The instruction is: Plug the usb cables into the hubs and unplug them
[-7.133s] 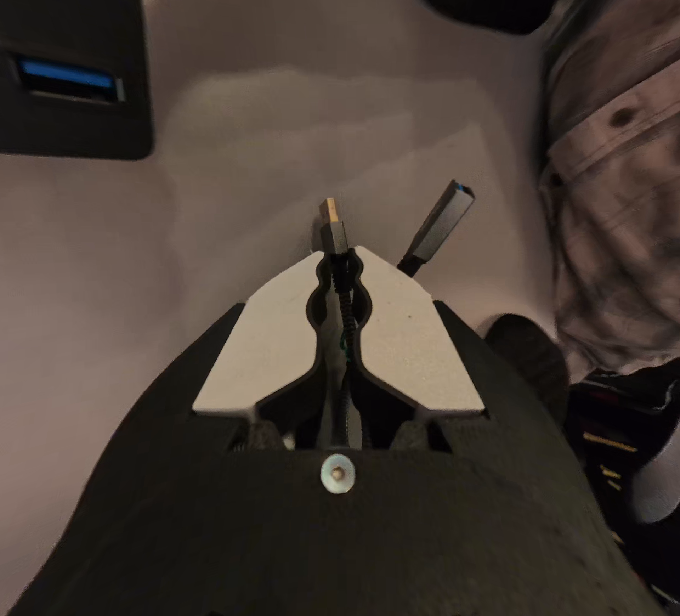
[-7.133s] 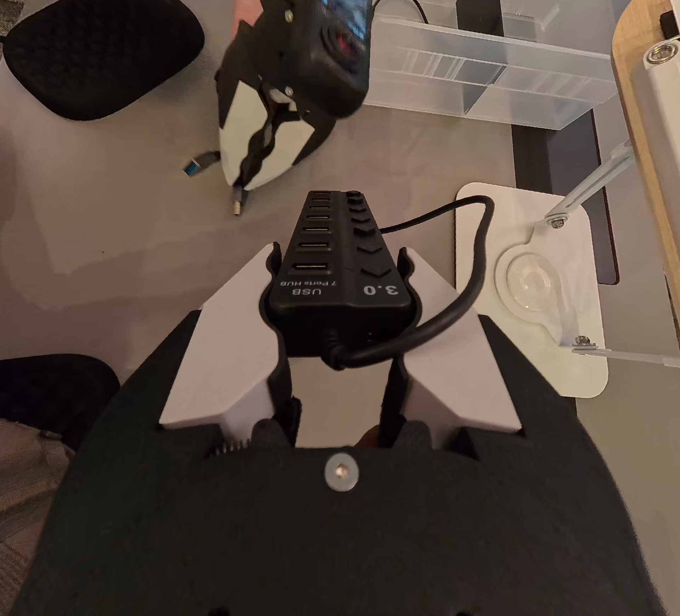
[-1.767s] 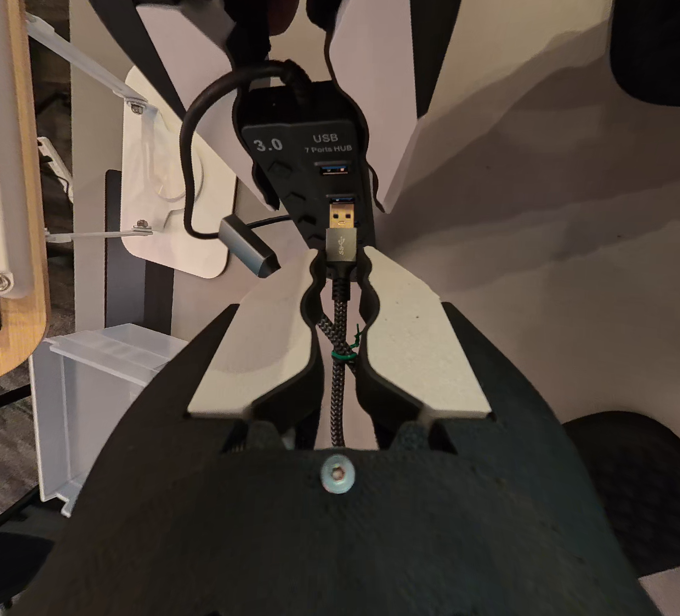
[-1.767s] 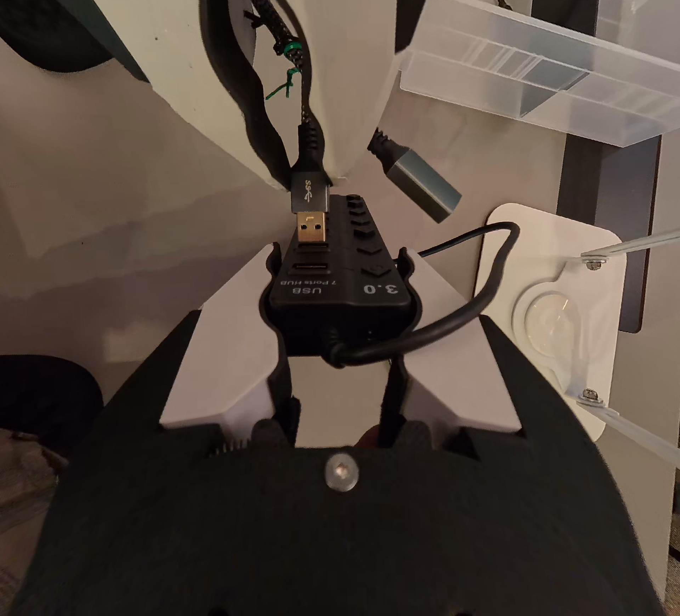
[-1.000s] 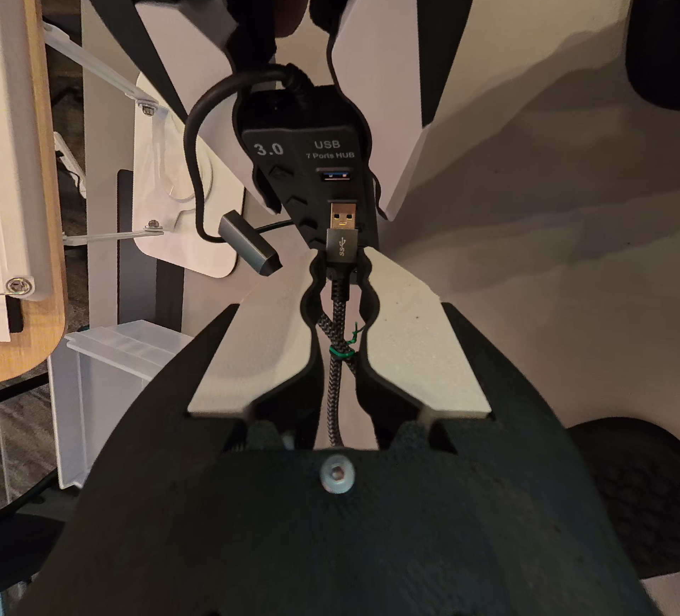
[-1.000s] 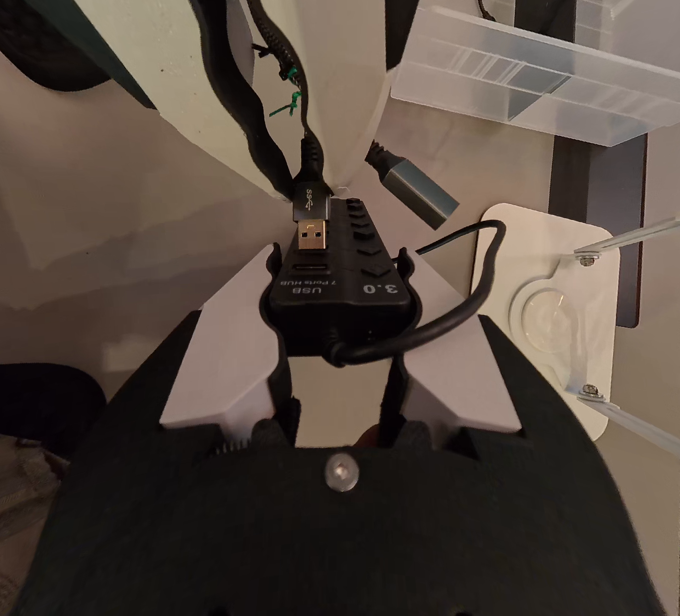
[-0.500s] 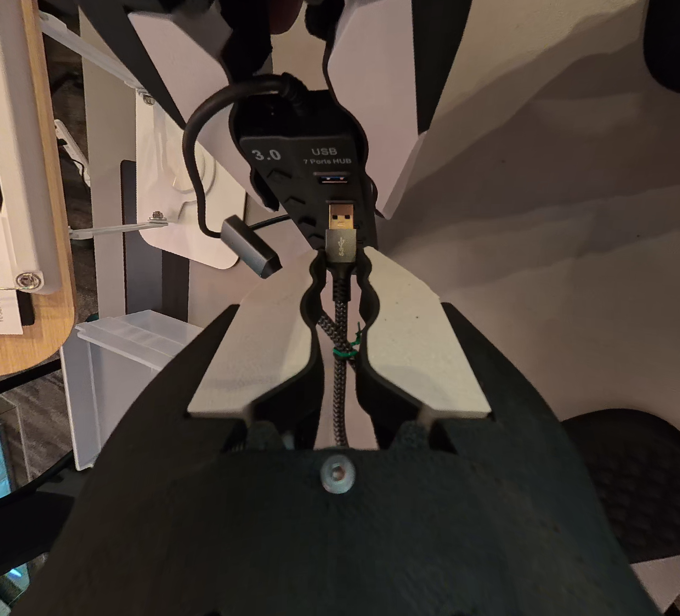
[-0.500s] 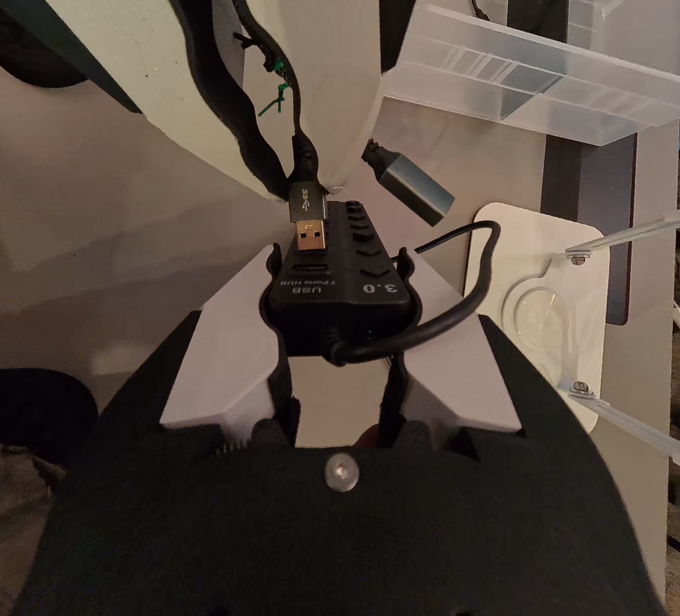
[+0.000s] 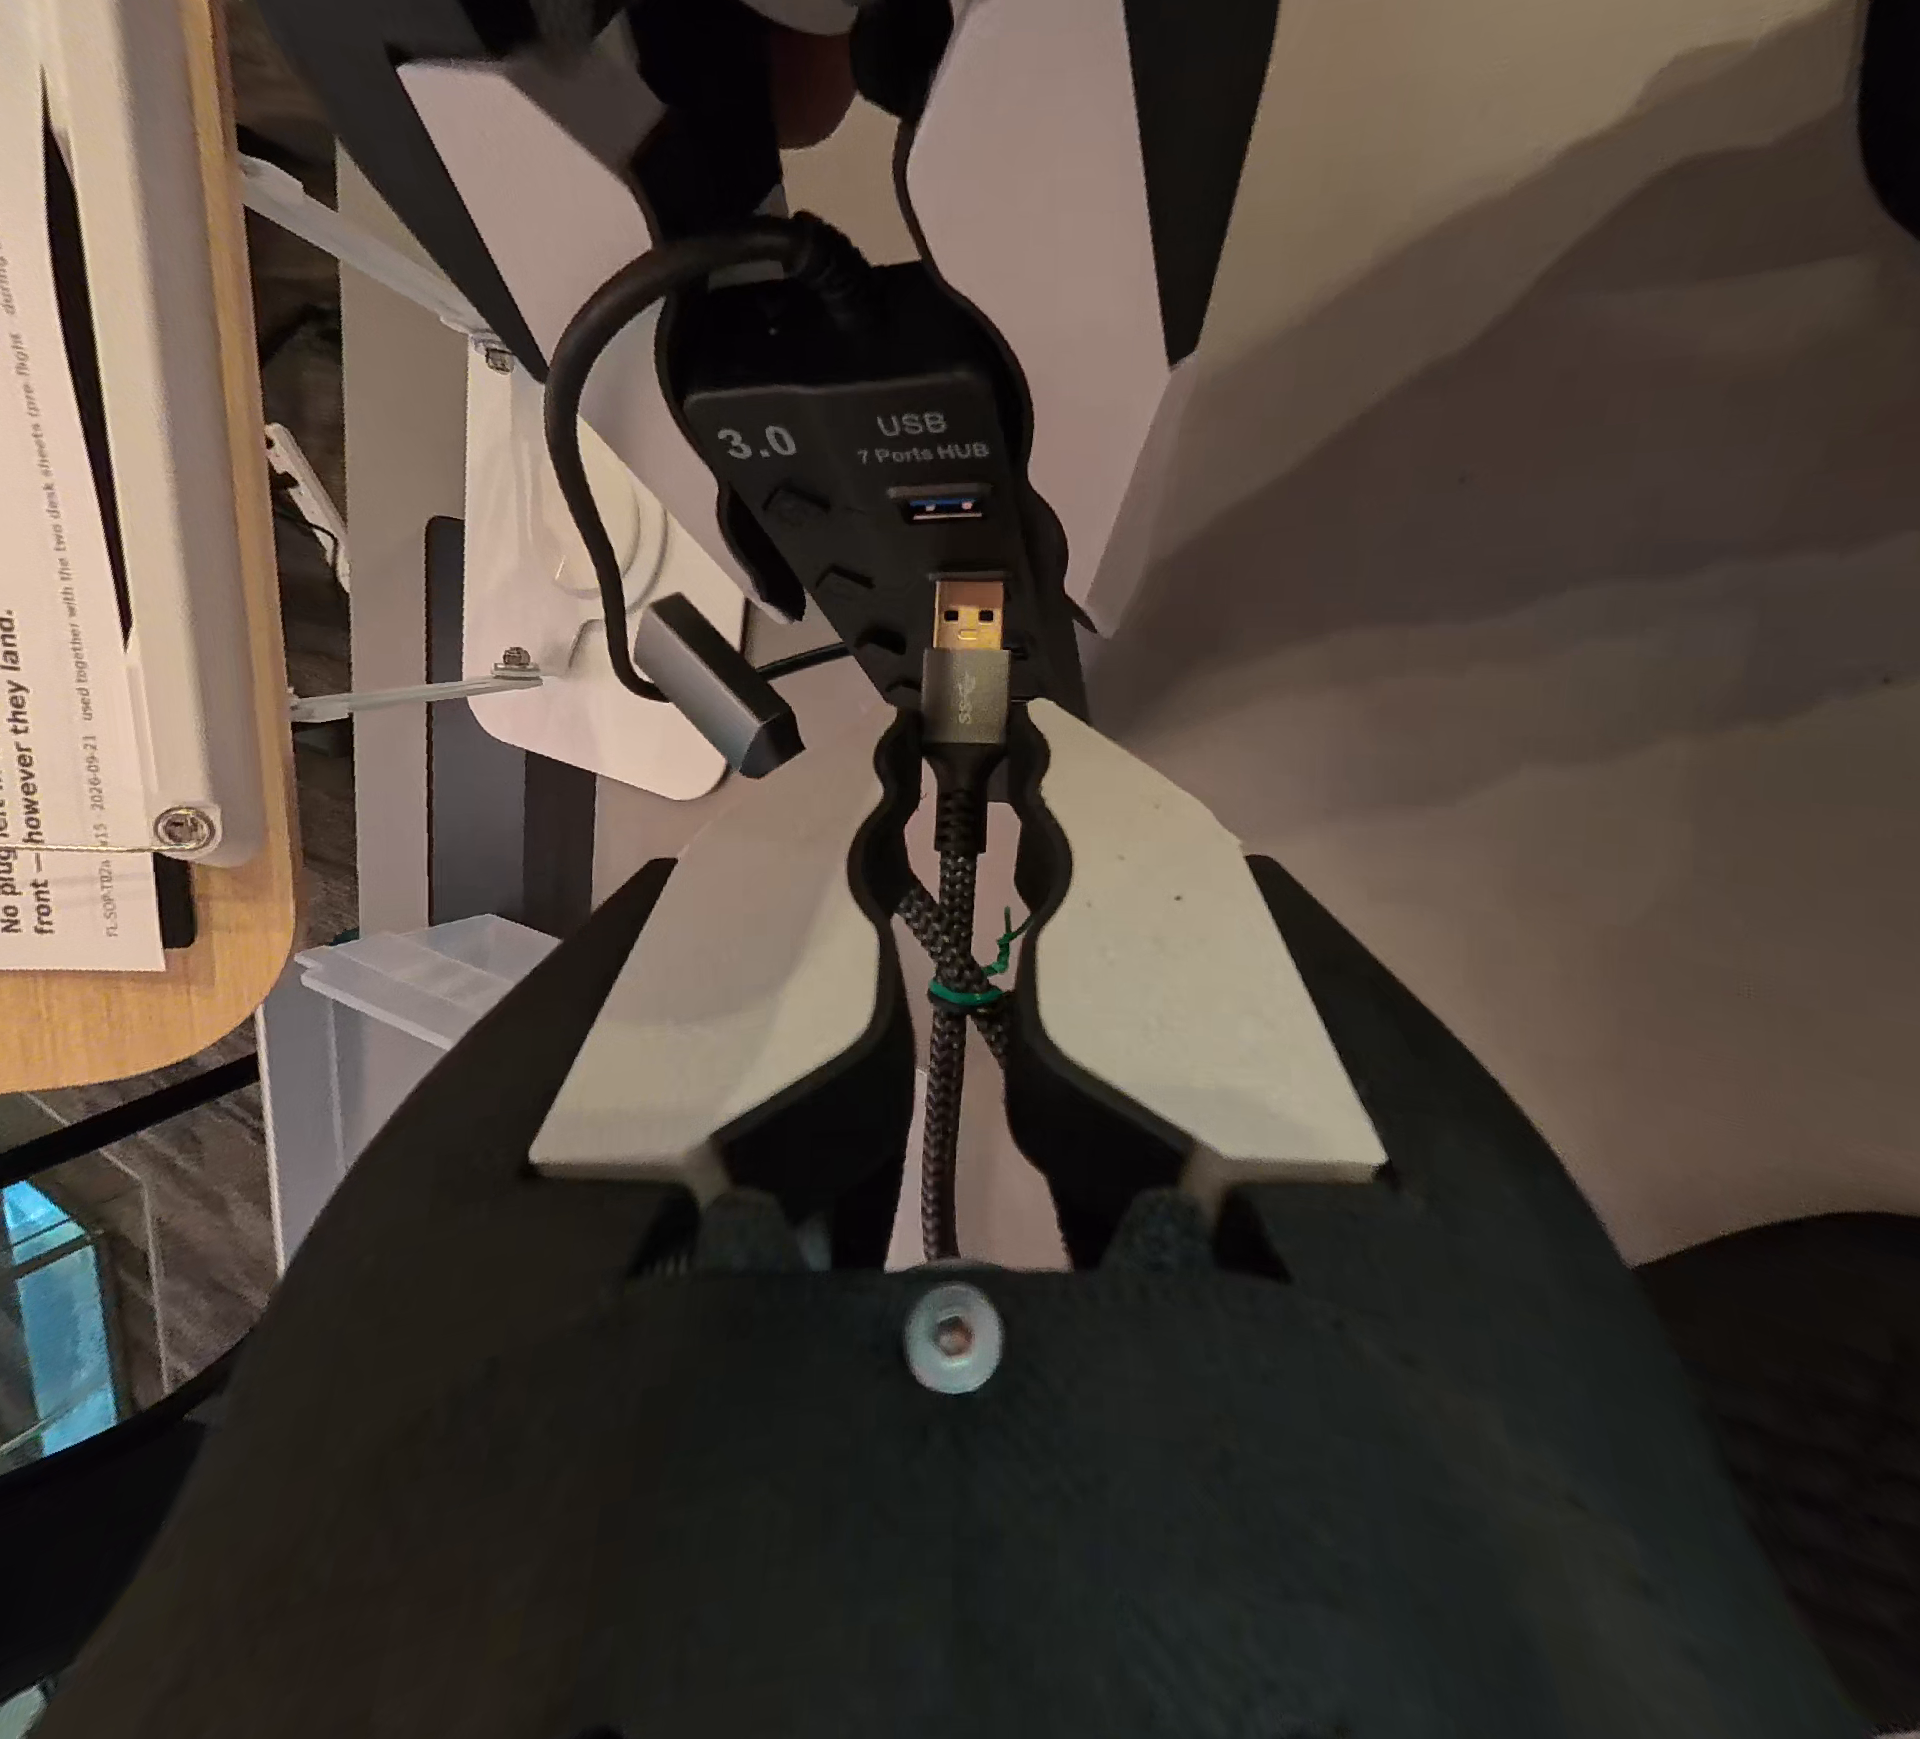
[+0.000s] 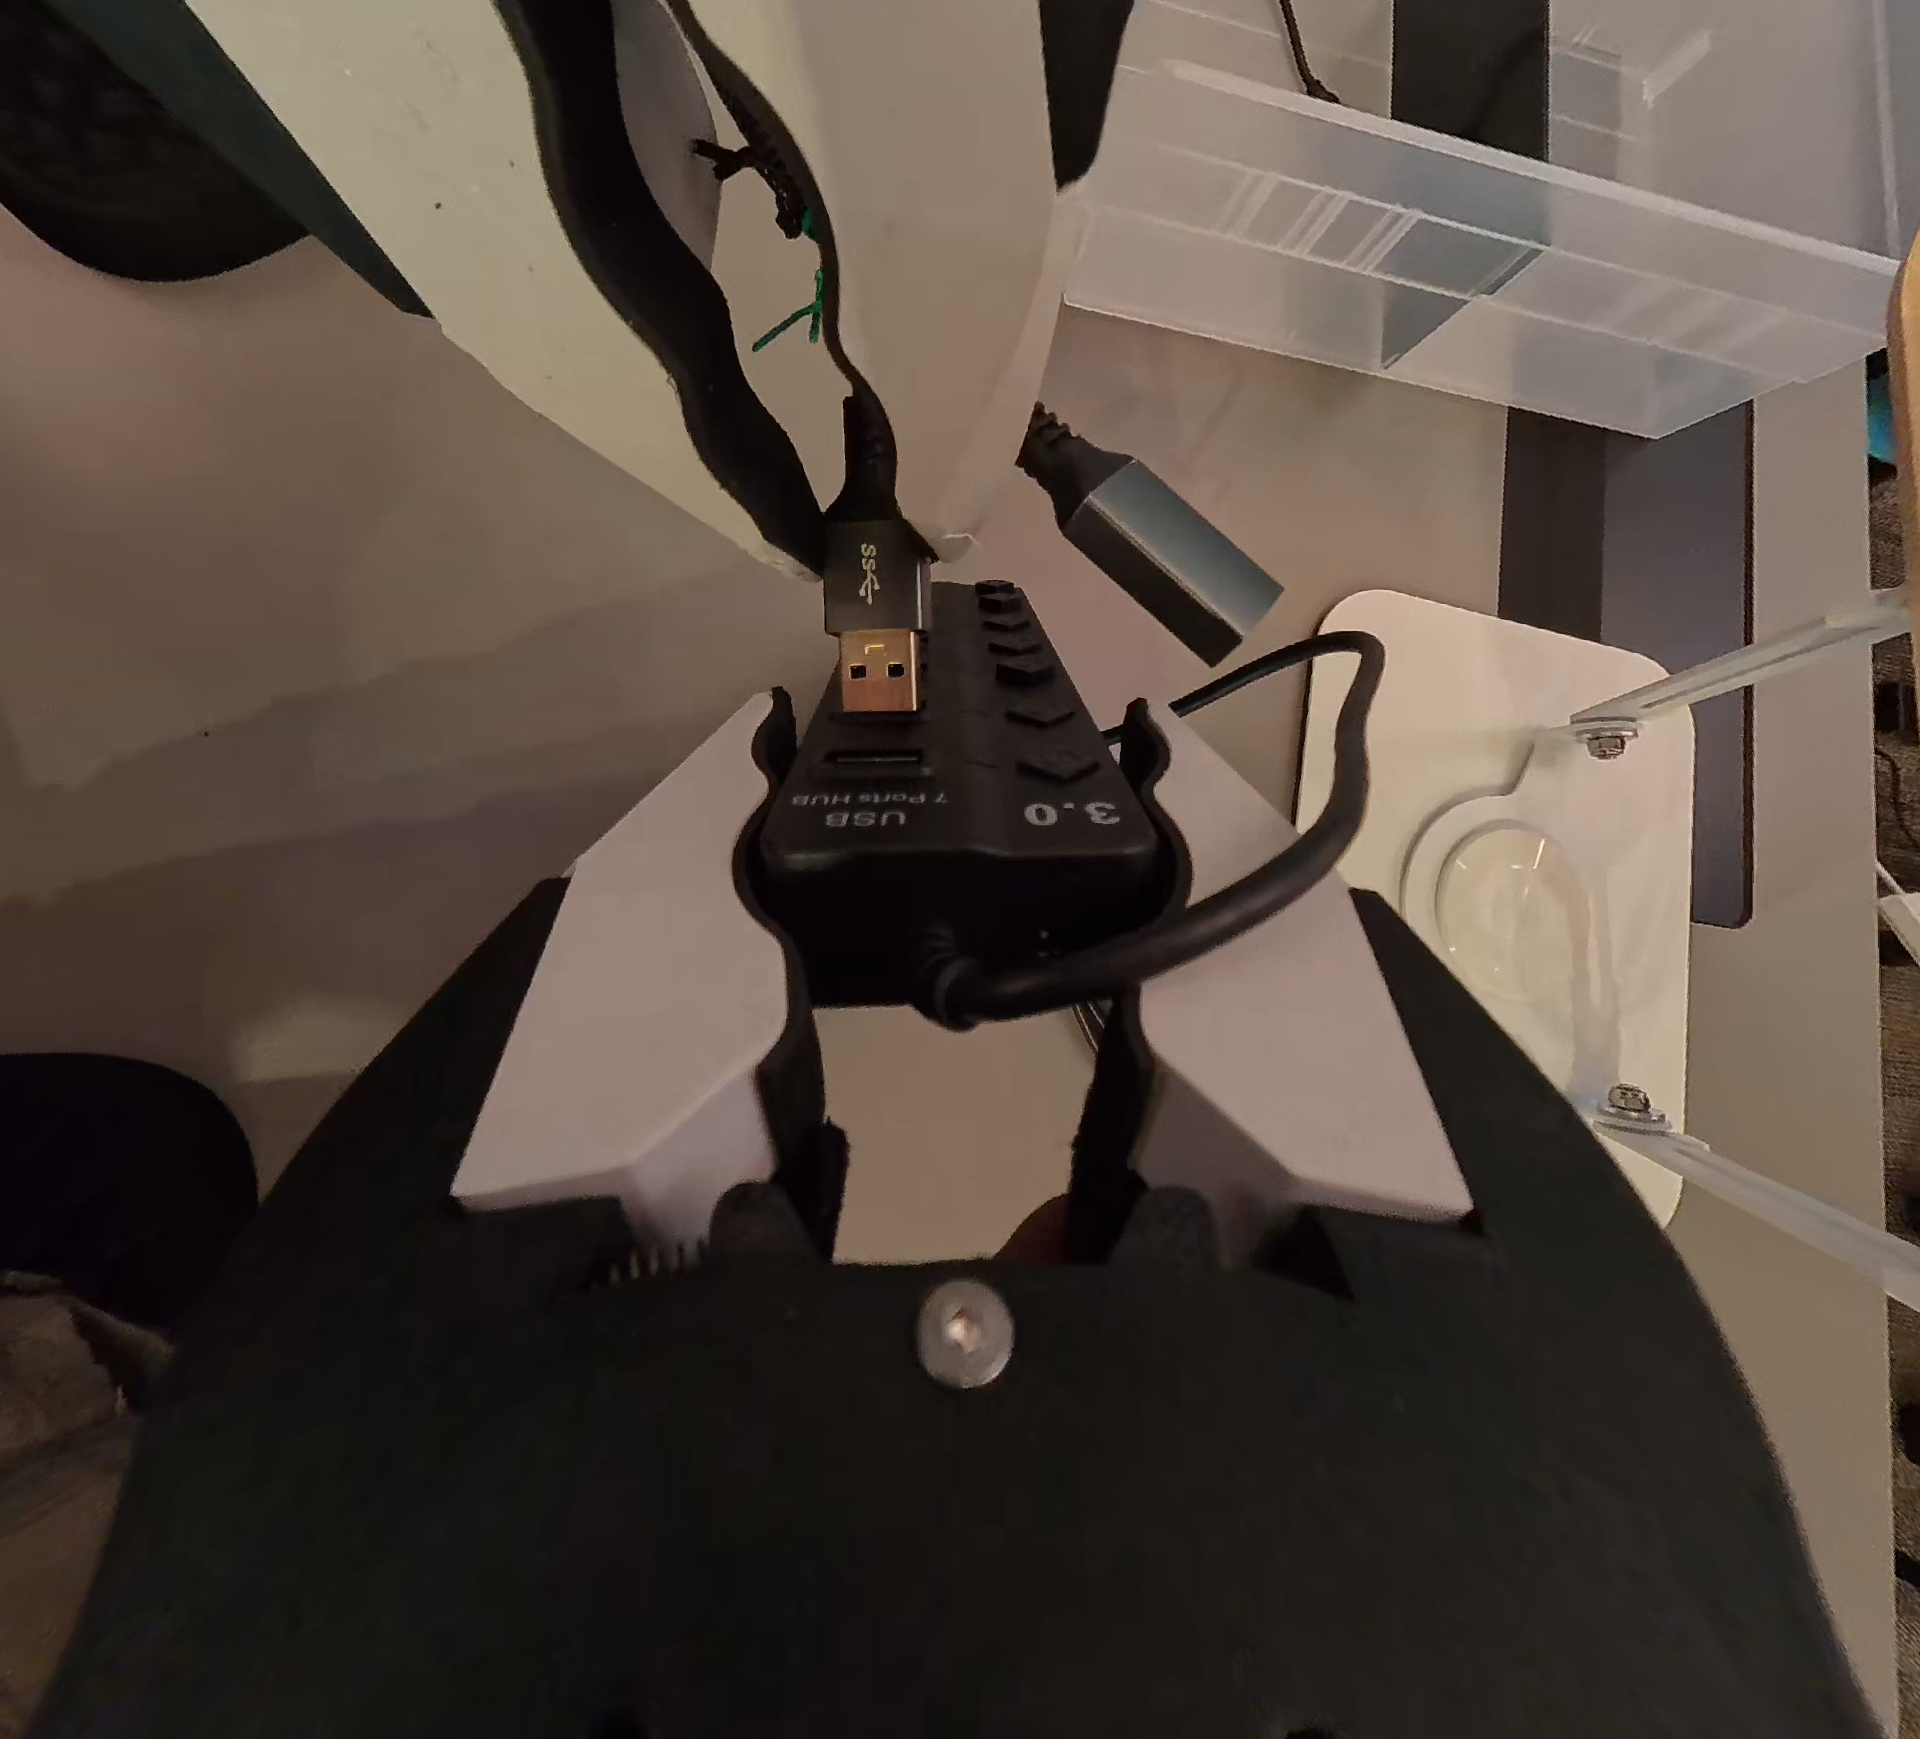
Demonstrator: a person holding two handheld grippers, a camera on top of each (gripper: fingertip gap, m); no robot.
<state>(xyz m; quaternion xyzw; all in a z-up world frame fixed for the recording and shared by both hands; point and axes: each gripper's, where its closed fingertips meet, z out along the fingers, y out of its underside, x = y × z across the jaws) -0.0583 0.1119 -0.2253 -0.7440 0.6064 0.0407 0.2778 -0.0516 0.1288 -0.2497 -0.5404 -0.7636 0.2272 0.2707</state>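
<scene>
Left wrist view: looks forward along the left gripper [image 9: 961,759] at very close range, facing the right gripper [image 9: 831,401] head-on. Right wrist view: the opposite vantage — along the right gripper [image 10: 961,759] toward the left gripper [image 10: 873,536]. Shared region — the black hub [image 9: 883,463] [image 10: 966,816], the gold-tipped USB plug [image 9: 968,650] [image 10: 878,640], and the white table [image 9: 1507,442] [image 10: 312,598] beneath.
</scene>
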